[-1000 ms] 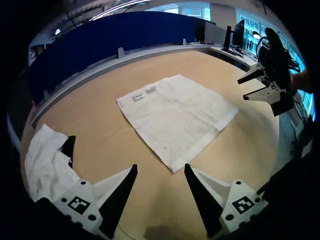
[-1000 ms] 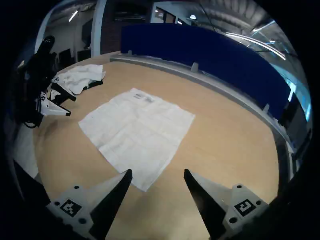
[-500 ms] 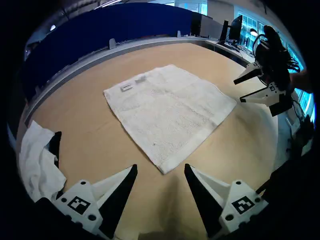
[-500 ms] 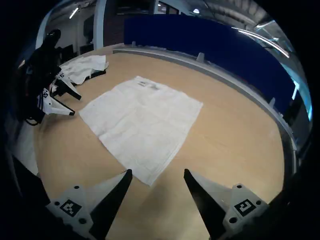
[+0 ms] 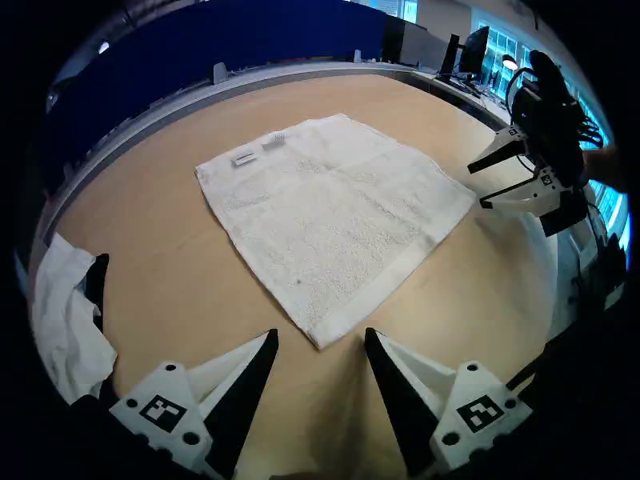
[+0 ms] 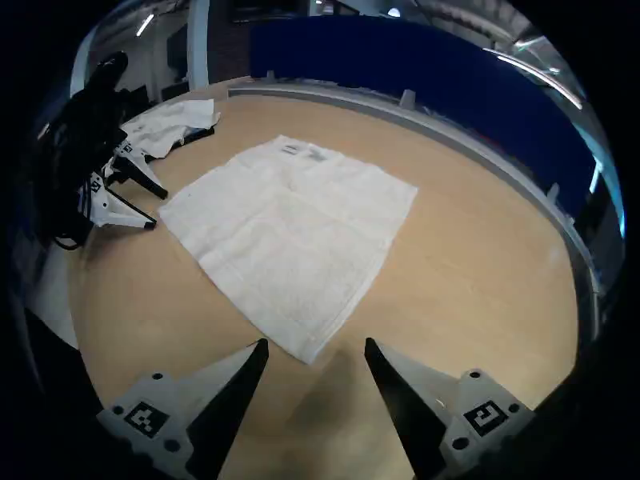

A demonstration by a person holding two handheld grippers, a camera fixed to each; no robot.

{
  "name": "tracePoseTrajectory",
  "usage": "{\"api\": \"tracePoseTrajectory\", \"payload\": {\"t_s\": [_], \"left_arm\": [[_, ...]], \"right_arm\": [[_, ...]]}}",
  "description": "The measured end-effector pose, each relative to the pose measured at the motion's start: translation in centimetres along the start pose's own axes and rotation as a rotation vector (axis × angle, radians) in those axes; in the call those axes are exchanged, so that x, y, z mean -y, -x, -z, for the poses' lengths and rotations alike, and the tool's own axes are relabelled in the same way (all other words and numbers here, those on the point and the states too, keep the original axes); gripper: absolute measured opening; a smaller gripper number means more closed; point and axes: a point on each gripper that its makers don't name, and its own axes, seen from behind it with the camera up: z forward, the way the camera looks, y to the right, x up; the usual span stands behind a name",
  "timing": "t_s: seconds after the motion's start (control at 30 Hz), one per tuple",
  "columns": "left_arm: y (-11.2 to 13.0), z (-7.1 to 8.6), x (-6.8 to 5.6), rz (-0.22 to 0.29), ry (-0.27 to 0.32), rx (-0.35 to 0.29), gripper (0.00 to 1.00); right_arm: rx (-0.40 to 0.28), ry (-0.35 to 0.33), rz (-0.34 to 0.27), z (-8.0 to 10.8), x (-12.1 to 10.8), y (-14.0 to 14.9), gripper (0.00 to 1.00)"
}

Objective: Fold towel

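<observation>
A white towel lies spread flat on the wooden table, with small labels near its far edge. My left gripper is open, hovering just behind the towel's nearest corner. In the right gripper view the same towel lies flat, and my right gripper is open just short of another near corner. The right gripper also appears far right in the left gripper view, the left gripper at the left in the right gripper view. Nothing sits between either pair of fingers.
A crumpled white cloth over something black lies at the table's left edge, also seen as the cloth at far left. A blue partition runs behind the table. Monitors stand at the back right.
Both grippers have moved forward and lower toward the towel's near corners; the towel looks larger and closer in both views. Both stayed open.
</observation>
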Motion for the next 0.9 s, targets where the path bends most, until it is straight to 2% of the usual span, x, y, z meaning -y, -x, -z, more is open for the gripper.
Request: {"api": "tracePoseTrajectory", "payload": {"t_s": [0.17,0.37,0.7,0.9], "left_arm": [[0.1,-0.1,0.2,-0.004,-0.014,0.009,0.73],[0.2,-0.1,0.3,-0.022,-0.034,0.022,0.7],[0.2,-0.1,-0.2,-0.02,-0.037,0.038,0.51],[0.1,-0.2,-0.5,-0.035,-0.031,0.049,0.31]], "right_arm": [[0.003,0.003,-0.013,-0.5,-0.1,0.2,0.89],[0.011,-0.009,-0.01,-0.7,0.2,0.5,0.79],[0.017,-0.024,-0.018,-0.9,0.8,1.0,0.64],[0.02,-0.039,-0.024,-1.0,1.1,0.9,0.52]]}}
